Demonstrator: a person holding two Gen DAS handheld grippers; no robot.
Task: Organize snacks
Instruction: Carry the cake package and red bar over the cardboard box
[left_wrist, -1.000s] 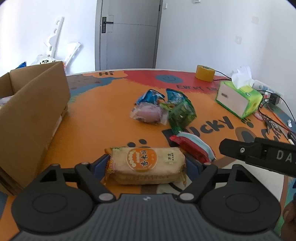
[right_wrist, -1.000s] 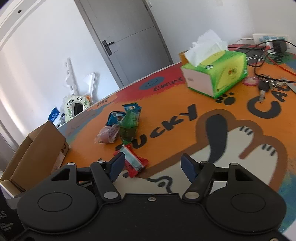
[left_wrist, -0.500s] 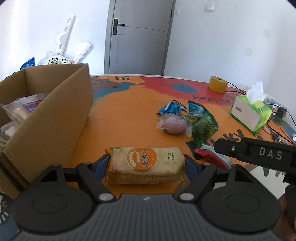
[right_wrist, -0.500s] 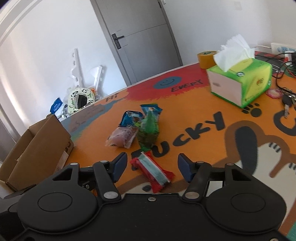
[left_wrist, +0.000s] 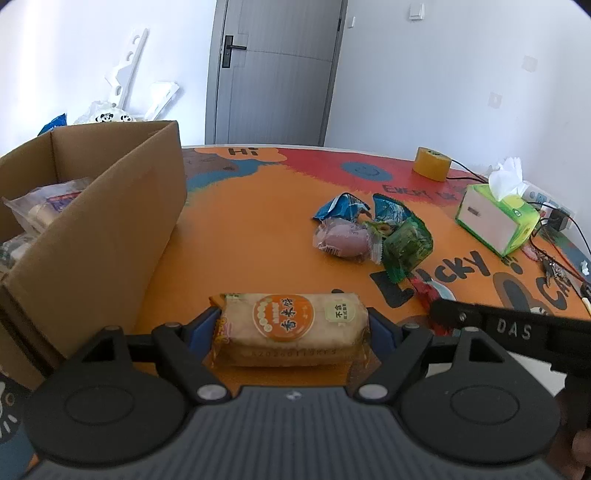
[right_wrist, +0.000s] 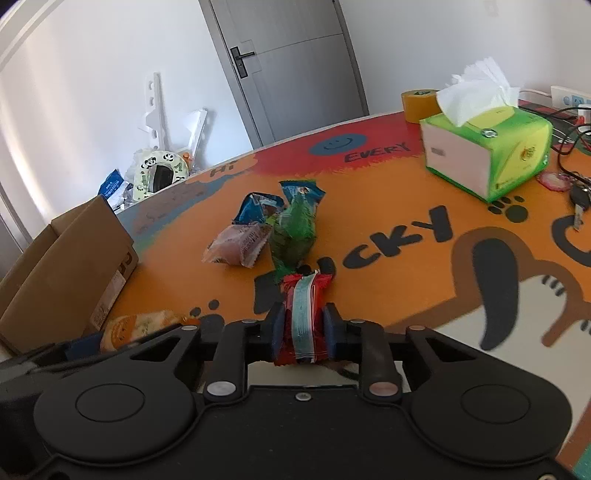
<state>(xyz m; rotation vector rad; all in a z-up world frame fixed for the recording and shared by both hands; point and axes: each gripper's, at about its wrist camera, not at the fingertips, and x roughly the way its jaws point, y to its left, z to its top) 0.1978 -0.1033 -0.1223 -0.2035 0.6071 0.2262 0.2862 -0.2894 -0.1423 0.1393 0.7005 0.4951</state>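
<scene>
My left gripper (left_wrist: 293, 326) is shut on a beige rice-cracker pack (left_wrist: 290, 328) with an orange round label, held just above the table. My right gripper (right_wrist: 303, 326) has its blue pads pressed on a red snack packet (right_wrist: 302, 317) with a pale blue stripe; its jaws have just come together on it. In the left wrist view the right gripper (left_wrist: 439, 317) reaches in from the right over that red packet (left_wrist: 424, 291). A pink packet (left_wrist: 341, 240), a green packet (left_wrist: 404, 247) and two blue packets (left_wrist: 341, 206) lie in a cluster mid-table. The open cardboard box (left_wrist: 122, 206) stands at the left, with wrapped snacks inside.
A green tissue box (right_wrist: 487, 155) and a roll of yellow tape (right_wrist: 419, 101) stand at the far right. Keys (right_wrist: 576, 199), cables and a power strip lie along the right edge. The round table (left_wrist: 240, 236) has an orange printed top. A grey door is behind it.
The right gripper closed on the red packet, which lay loose between its open fingers before. The left gripper carried the cracker pack toward the box; the box now looms larger at left.
</scene>
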